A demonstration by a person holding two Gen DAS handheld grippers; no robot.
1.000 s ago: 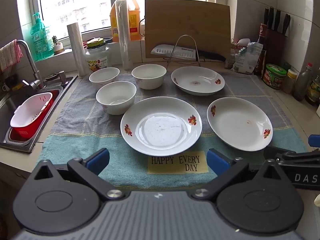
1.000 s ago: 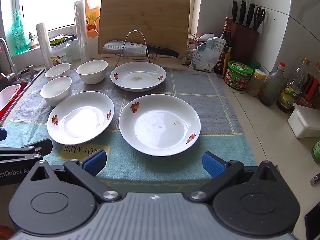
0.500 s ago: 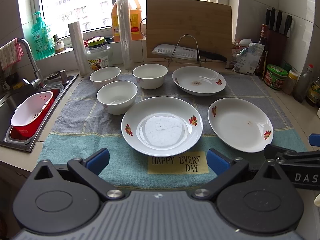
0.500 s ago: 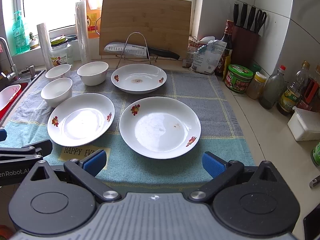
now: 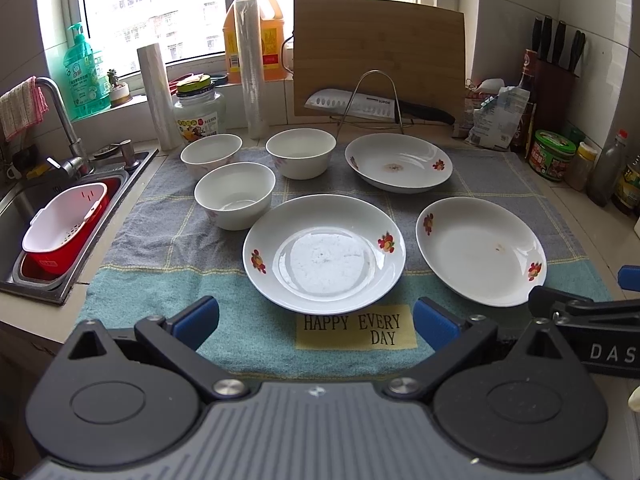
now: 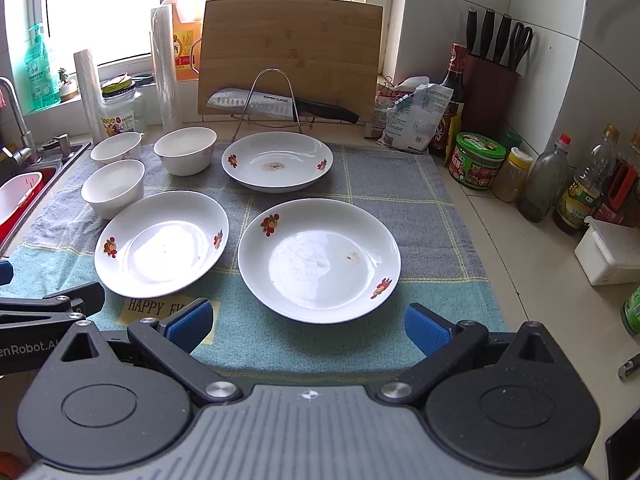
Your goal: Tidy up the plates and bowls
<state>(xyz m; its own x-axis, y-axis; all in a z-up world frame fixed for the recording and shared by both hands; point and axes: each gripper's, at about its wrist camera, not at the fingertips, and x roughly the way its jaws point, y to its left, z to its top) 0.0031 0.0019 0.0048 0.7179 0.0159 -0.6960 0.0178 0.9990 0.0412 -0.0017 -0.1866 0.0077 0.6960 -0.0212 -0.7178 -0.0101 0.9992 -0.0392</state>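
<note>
i've got both tools low at the near edge of the towel [image 5: 168, 236], nothing gripped. my left gripper [image 5: 316, 322] has its jaws spread wide, blue pads [image 5: 196, 320] empty, and the near-left plate [image 5: 324, 254] lies straight ahead between them, just past the tips, its rim touching the yellow "happy every day" label [image 5: 356, 330]. off the left jaw, further out, three white bowls [image 5: 234, 194] cluster close together: one nearer, two behind it side by side. beyond the right jaw lies the near-right plate [image 5: 482, 250], and the far plate [image 5: 398, 162] sits further ahead with a brown smear in its middle.

my right gripper [image 6: 308, 322] is also wide open and empty. that near-right plate [image 6: 318, 260] is dead ahead between its jaws, a small brown speck on it. the near-left plate [image 6: 162, 244] sits off its left jaw, just beside the other, rims close but apart. the far plate [image 6: 278, 162] is further ahead, in front of the wire rack with the knife [image 6: 280, 106] and the cutting board [image 6: 290, 56]. all plates lie flat and separate, nothing stacked.
</note>
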